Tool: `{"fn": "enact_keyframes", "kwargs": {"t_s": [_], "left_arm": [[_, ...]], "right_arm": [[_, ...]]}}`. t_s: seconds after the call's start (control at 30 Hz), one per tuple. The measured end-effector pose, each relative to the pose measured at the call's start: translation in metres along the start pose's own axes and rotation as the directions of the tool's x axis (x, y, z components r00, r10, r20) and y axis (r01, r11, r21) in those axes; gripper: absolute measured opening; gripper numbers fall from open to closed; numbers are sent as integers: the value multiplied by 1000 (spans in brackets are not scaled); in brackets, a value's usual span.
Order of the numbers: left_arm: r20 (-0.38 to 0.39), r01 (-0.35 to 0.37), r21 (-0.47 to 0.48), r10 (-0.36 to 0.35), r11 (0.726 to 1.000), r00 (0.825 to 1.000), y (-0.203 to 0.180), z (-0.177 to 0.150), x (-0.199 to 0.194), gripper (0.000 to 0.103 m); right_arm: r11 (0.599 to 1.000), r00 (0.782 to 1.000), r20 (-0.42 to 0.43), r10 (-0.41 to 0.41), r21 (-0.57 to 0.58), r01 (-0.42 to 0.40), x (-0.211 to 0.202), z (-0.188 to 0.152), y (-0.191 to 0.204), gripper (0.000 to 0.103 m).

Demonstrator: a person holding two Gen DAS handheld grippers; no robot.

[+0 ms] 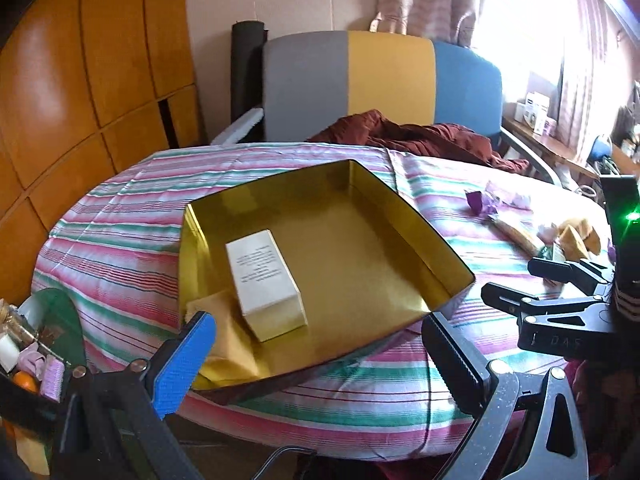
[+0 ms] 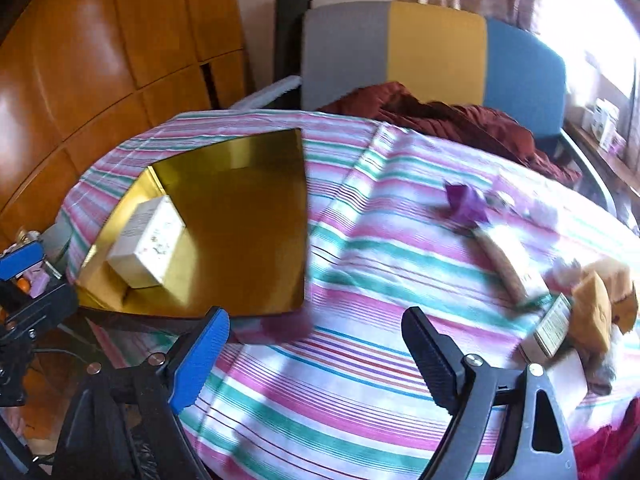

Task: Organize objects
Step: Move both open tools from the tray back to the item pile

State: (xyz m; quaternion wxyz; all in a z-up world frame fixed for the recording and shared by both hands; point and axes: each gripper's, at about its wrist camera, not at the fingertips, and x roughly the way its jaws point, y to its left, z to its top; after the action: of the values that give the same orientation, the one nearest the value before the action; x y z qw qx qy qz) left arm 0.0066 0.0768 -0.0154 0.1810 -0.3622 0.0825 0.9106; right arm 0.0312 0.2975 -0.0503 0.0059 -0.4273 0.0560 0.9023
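A gold-lined open box [image 1: 360, 248] sits on the striped tablecloth [image 1: 120, 232]; it also shows in the right wrist view [image 2: 240, 216]. A white carton [image 1: 264, 280] lies inside it at the left, on a yellow cloth [image 1: 228, 340]; the carton shows in the right wrist view too [image 2: 148, 246]. My left gripper [image 1: 316, 352] is open and empty at the box's near edge. My right gripper [image 2: 316, 344] is open and empty above the cloth, right of the box; it also shows in the left wrist view [image 1: 516, 280]. Loose items lie at the right: a purple wrapper [image 2: 464, 200], a cream tube [image 2: 512, 268], a tan packet [image 2: 596, 304].
A dark red cloth [image 1: 420, 136] lies at the table's far side before a grey, yellow and blue chair [image 1: 384, 80]. A basket of small items [image 1: 28, 352] stands at the left. Wooden panelling [image 1: 80, 80] lies behind. A shelf [image 1: 552, 140] stands at the right.
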Motion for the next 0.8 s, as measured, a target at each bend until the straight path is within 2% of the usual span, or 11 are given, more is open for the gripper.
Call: {"fn": "enact_keyframes", "kwargs": {"t_s": [0.27, 0.47, 0.67, 0.8], "left_arm": [[-27, 35, -3, -35, 999, 999, -4, -2, 6, 103], [-41, 54, -7, -54, 999, 998, -7, -1, 10, 103], [-51, 71, 1, -71, 997, 996, -12, -1, 14, 103], [-55, 87, 14, -86, 996, 995, -17, 1, 15, 103]], "right_arm": [[997, 996, -65, -57, 42, 60, 3, -23, -31, 90], [987, 990, -103, -97, 114, 109, -5, -37, -68, 90], [963, 982, -113, -152, 208, 173, -30, -40, -113, 90], [931, 973, -94, -209, 286, 228, -55, -33, -153, 90]]}}
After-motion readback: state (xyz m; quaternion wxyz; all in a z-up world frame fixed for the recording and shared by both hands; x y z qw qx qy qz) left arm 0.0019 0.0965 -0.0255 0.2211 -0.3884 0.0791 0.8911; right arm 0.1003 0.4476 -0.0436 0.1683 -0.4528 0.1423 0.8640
